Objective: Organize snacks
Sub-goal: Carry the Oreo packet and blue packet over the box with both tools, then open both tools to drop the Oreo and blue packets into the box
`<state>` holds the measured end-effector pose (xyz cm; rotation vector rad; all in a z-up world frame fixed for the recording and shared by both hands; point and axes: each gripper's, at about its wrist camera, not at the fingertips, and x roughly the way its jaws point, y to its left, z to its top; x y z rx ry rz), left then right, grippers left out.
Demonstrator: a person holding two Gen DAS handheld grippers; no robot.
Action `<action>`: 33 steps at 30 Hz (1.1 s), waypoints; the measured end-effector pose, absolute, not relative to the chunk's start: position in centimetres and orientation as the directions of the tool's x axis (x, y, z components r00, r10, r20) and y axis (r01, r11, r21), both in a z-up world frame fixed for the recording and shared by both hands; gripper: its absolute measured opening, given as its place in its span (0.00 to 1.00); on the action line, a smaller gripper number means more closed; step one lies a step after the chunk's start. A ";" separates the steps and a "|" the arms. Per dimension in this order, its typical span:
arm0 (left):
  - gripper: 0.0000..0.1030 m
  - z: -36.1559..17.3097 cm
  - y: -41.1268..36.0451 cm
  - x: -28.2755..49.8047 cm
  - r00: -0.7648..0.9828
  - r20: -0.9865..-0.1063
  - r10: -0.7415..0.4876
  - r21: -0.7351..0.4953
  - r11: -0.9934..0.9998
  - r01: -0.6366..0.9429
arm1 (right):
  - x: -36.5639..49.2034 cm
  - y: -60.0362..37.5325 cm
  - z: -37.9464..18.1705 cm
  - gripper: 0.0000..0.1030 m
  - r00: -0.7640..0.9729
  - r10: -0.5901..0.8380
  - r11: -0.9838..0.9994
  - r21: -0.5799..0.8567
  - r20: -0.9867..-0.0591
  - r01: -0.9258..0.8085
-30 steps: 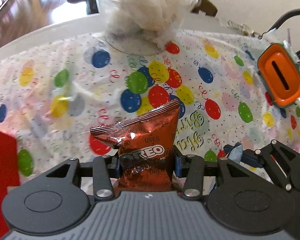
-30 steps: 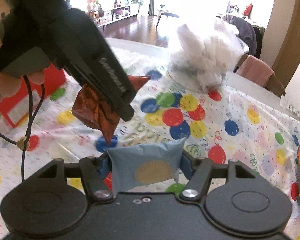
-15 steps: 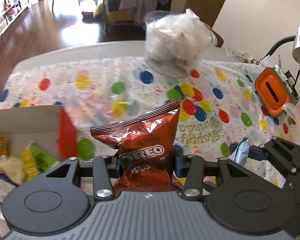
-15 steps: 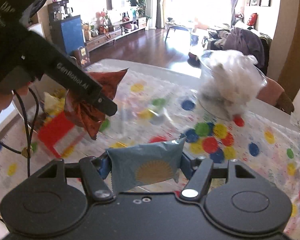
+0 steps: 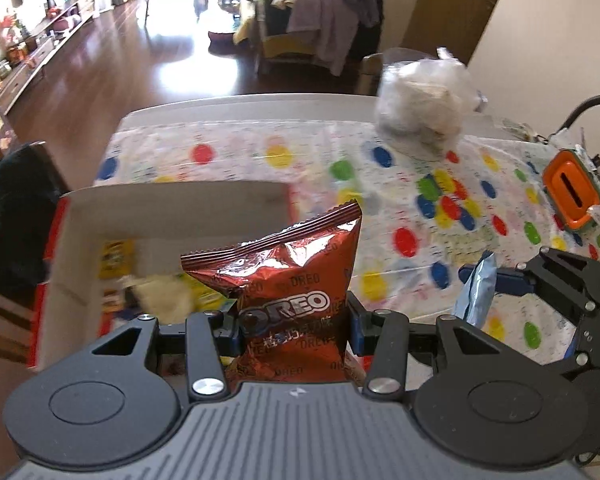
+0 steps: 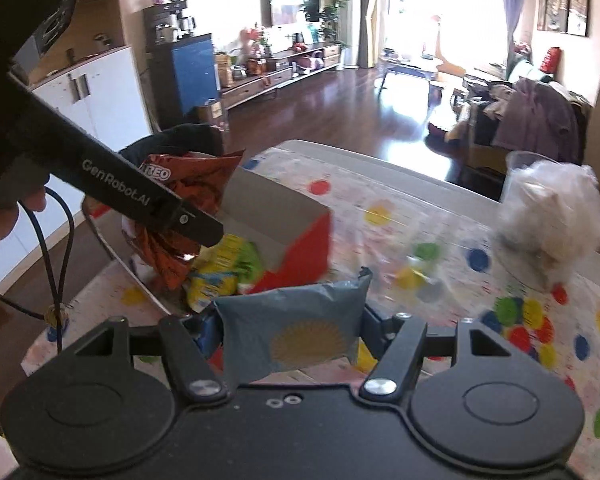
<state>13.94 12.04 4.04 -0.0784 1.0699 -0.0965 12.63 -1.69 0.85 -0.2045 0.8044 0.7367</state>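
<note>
two packets are in the air, one per claw. through the left wrist camera my left gripper (image 5: 294, 326) is clamped on the lower half of the red oreo pouch (image 5: 288, 292), pads pressing its two side edges so the foil stands upright above the jaws. it hangs over the near edge of the open cardboard box (image 5: 172, 200), where yellow and green snack bags (image 5: 116, 258) already lie. i judge the pouch light, crinkly and slippery, with breakable biscuits inside, so i'd keep the grip on the flat seams, never the belly. the right gripper (image 5: 488, 276) shows at the side with its pale packet edge-on.

through the right wrist camera that gripper is closed across the blue-grey sun-print packet (image 6: 296, 332), held by both ends and bowed a little between the pads. it looks soft, puffy and light. it sits above the balloon tablecloth (image 6: 440, 216), just beside the box's red corner. the left tool hovers over the box opening.
</note>
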 end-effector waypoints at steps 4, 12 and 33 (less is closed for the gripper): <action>0.45 3.8 16.1 12.7 0.464 -0.882 -0.084 -0.096 0.995 -0.002 | 12.5 1.9 0.9 0.64 0.445 0.540 0.715 0.111 -0.714 -0.690; 0.45 1.8 22.7 12.3 0.420 -0.907 0.000 -0.042 0.995 -0.091 | 12.7 8.9 -0.5 0.64 0.410 0.548 0.684 0.108 -0.729 -0.721; 0.45 -5.9 24.3 18.0 0.304 -0.952 0.035 0.008 0.996 -0.091 | 17.2 15.9 -7.8 0.64 0.387 0.404 0.724 0.031 -0.829 -0.689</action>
